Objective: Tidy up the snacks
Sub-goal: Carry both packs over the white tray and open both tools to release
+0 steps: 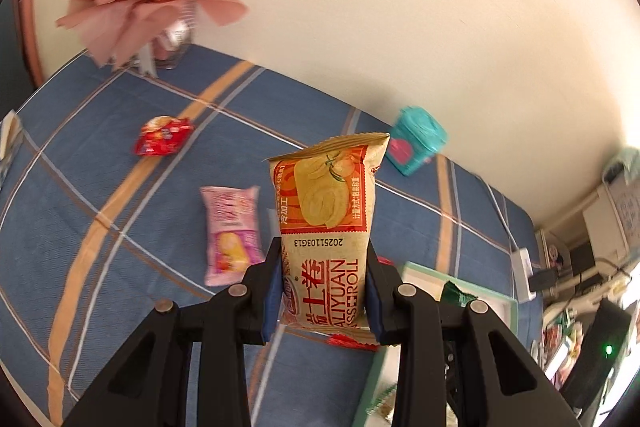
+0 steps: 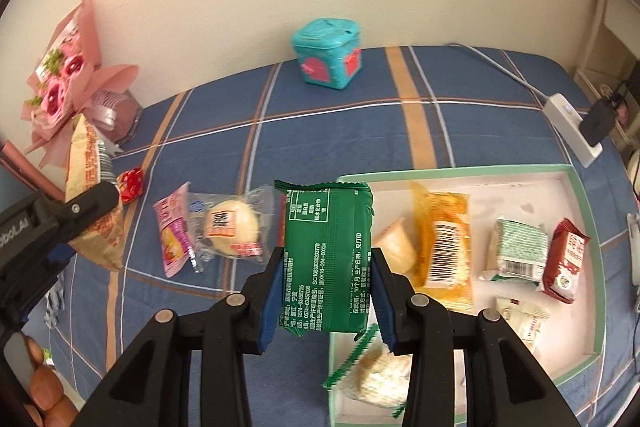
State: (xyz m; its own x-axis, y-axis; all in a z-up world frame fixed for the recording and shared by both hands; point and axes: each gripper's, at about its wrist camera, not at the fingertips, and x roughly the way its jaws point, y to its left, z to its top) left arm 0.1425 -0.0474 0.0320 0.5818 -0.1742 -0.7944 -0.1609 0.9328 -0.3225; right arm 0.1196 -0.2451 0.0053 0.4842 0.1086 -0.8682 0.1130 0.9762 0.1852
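Transfer step in hand. Left tool (image 1: 322, 291) is clenched on the tan swiss-roll packet (image 1: 326, 223), held above the bed (image 1: 100, 167), long axis running away from the tool, upright. Right tool (image 2: 324, 299) grips the green packet (image 2: 326, 259) likewise, at the tray (image 2: 576, 195) edge. Next move likely calls for carrying both over the tray and releasing.

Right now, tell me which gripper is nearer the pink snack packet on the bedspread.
Left. The left gripper, clamping its orange roll packet, hangs beside the pink snack packet; the right gripper is further off, at the tray's edge.
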